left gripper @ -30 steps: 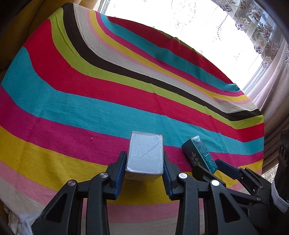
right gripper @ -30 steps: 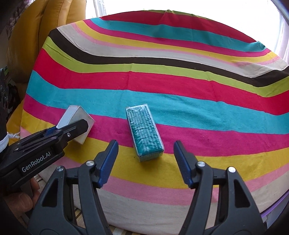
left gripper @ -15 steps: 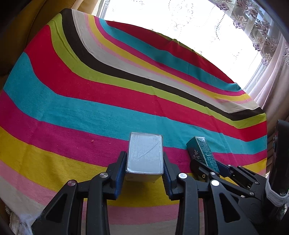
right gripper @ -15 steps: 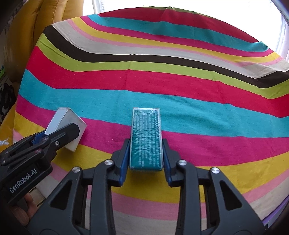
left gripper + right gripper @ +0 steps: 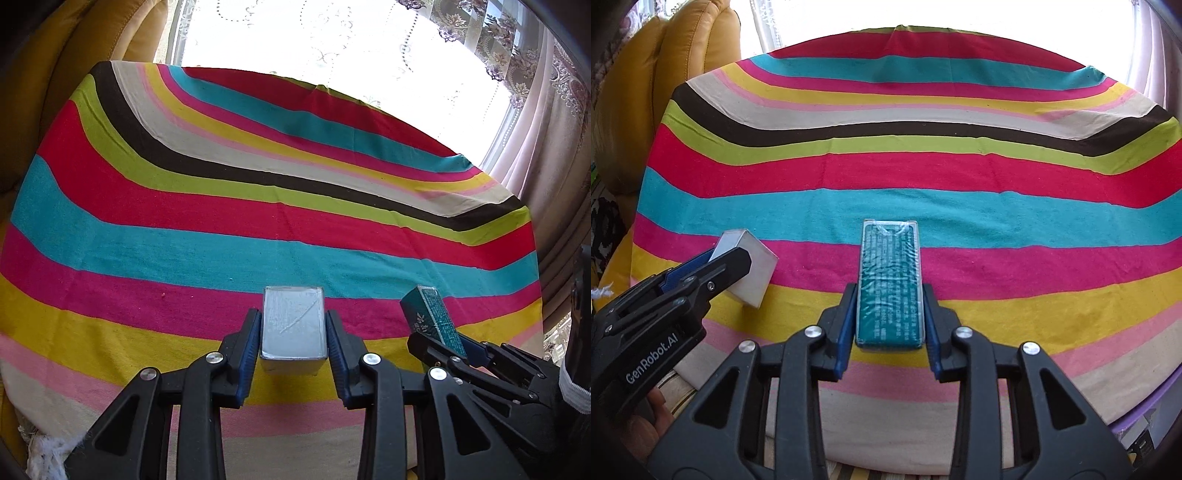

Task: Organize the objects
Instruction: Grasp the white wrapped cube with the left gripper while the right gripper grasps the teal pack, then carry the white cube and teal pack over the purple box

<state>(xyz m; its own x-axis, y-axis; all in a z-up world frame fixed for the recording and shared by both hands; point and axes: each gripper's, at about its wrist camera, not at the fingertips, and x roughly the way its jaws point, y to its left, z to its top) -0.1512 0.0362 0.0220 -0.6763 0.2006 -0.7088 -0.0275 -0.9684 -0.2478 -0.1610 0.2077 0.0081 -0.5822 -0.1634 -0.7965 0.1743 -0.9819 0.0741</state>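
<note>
- Left gripper [image 5: 293,338]: jaws clamped on the silver box [image 5: 293,325], carried clear of the striped worktop [image 5: 258,229].
- Right gripper [image 5: 888,325]: jaws clamped on the teal packet [image 5: 889,284], likely for tidy placement.

Silver box [image 5: 293,326] clamped between left tongs [image 5: 293,343] above striped cloth [image 5: 221,206], teal box [image 5: 434,319] alongside.

The silver box [image 5: 293,325] sat left of the wrapped packet [image 5: 889,284] (each between fingers [image 5: 248,343]) above the counter [image 5: 258,206].
</note>
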